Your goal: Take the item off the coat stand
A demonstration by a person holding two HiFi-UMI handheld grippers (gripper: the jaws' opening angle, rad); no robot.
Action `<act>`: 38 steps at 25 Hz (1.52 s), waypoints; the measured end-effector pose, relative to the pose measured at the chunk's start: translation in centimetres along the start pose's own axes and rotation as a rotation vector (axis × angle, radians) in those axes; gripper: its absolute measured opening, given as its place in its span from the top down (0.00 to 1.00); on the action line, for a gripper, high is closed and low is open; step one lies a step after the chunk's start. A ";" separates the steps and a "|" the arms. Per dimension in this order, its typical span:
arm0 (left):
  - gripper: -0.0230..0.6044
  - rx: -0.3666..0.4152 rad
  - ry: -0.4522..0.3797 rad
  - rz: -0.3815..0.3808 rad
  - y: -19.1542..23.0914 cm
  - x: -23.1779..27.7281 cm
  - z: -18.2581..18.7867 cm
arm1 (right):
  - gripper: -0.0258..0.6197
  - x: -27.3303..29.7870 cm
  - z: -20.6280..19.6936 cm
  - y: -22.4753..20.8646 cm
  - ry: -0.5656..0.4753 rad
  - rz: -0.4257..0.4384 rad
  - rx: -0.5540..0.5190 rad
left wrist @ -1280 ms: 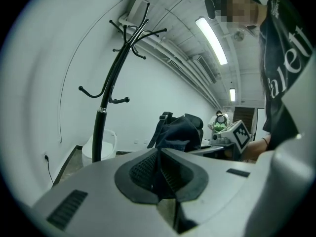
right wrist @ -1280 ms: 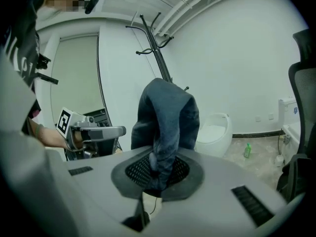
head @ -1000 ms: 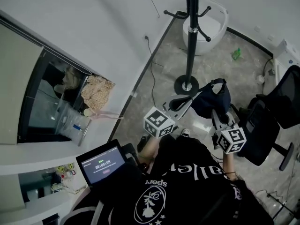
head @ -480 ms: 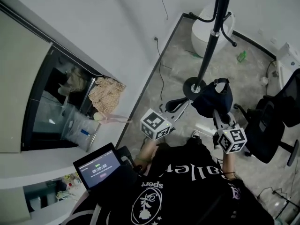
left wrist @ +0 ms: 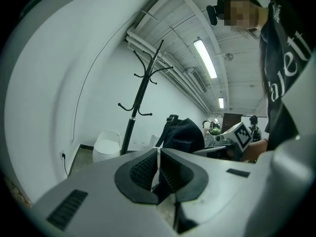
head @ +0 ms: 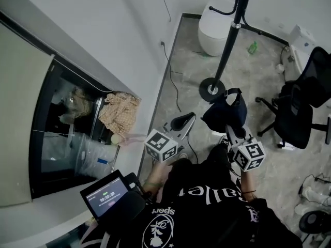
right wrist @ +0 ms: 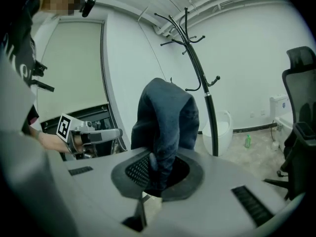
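Observation:
A dark blue cap (head: 225, 112) hangs free of the black coat stand (head: 228, 40), near the stand's round base (head: 212, 89). My right gripper (head: 231, 132) is shut on the cap's lower edge. In the right gripper view the cap's fabric (right wrist: 165, 117) is pinched between the pads of my right gripper (right wrist: 157, 169), with the coat stand (right wrist: 202, 83) behind it. My left gripper (head: 181, 122) is to the left of the cap, shut on nothing. In the left gripper view, my left gripper (left wrist: 159, 167) has its pads together, and the cap (left wrist: 185, 135) and the coat stand (left wrist: 140, 100) are ahead.
A white bin (head: 213, 22) stands by the wall behind the stand, with a green bottle (head: 252, 47) on the floor to its right. A black office chair (head: 300, 102) is at the right. A cable (head: 173, 81) runs down the wall, and a beige cloth (head: 120, 112) lies at the left.
The head view has swung, and the stand now sits higher in the frame. My left gripper has drawn left, away from the cap. The right gripper still grips the cap.

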State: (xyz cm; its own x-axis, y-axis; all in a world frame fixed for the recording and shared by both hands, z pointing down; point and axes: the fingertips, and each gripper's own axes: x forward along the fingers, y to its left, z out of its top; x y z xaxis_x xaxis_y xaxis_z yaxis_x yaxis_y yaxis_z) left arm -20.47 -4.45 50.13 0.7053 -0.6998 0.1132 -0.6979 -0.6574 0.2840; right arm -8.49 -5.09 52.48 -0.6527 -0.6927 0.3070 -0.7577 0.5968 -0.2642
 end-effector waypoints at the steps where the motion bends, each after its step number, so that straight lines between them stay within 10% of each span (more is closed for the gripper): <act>1: 0.96 -0.016 0.006 -0.007 -0.1 -1.0 -0.6 | 0.91 -0.5 -0.7 1.1 0.006 -0.010 0.004; 11: 0.96 -0.027 0.015 -0.070 -5.0 -4.9 -2.8 | 0.91 -7.2 -5.6 6.3 0.033 -0.055 0.020; 38: 0.96 0.069 0.052 -0.035 -20.6 -4.5 -5.4 | 0.91 -21.8 -9.2 3.6 0.035 -0.026 0.000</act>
State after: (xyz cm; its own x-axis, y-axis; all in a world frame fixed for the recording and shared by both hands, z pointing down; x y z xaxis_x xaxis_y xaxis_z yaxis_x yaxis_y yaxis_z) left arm -8.62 13.74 48.94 0.7336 -0.6618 0.1543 -0.6784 -0.7001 0.2226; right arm 3.06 15.88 53.25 -0.6325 -0.6930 0.3459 -0.7742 0.5788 -0.2562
